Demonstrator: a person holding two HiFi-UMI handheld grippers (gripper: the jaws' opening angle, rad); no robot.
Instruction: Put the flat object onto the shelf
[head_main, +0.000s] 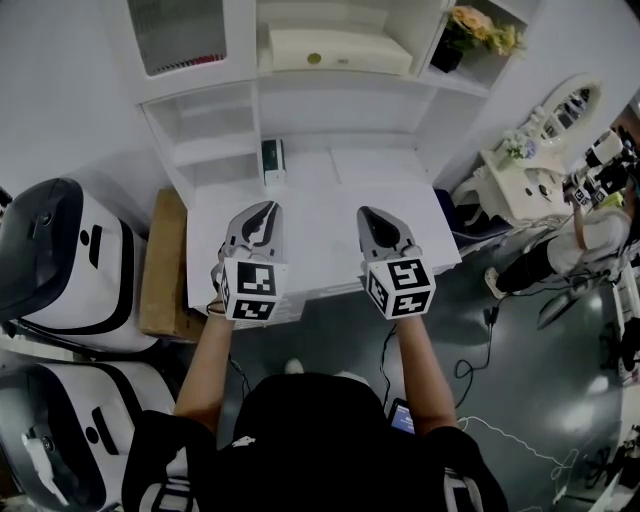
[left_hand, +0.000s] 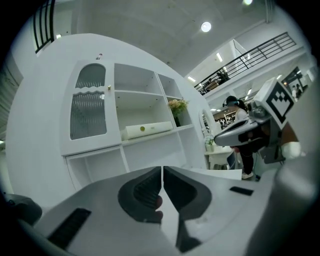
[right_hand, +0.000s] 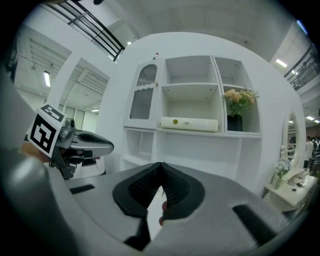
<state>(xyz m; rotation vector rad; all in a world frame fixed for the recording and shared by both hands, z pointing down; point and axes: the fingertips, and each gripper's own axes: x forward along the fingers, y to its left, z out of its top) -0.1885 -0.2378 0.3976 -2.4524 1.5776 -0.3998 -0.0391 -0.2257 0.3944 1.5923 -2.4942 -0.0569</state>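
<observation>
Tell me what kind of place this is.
Probably a mock home set inside a large hall, not a real home: a white shelf unit and mirrored vanity stand on a bare grey floor with loose cables, and a railed upper gallery shows behind.

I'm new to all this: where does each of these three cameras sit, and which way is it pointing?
Head view: on the person's head, facing steeply down at the white shelf unit; it shows both forearms, the left gripper and the right gripper.
Left gripper view: rides the left gripper, looking along its closed jaws toward the shelves; the right gripper shows at right.
Right gripper view: rides the right gripper, looking along its closed jaws toward the shelves; the left gripper shows at left.
Shared: all three see the cream box and the flowers.
</observation>
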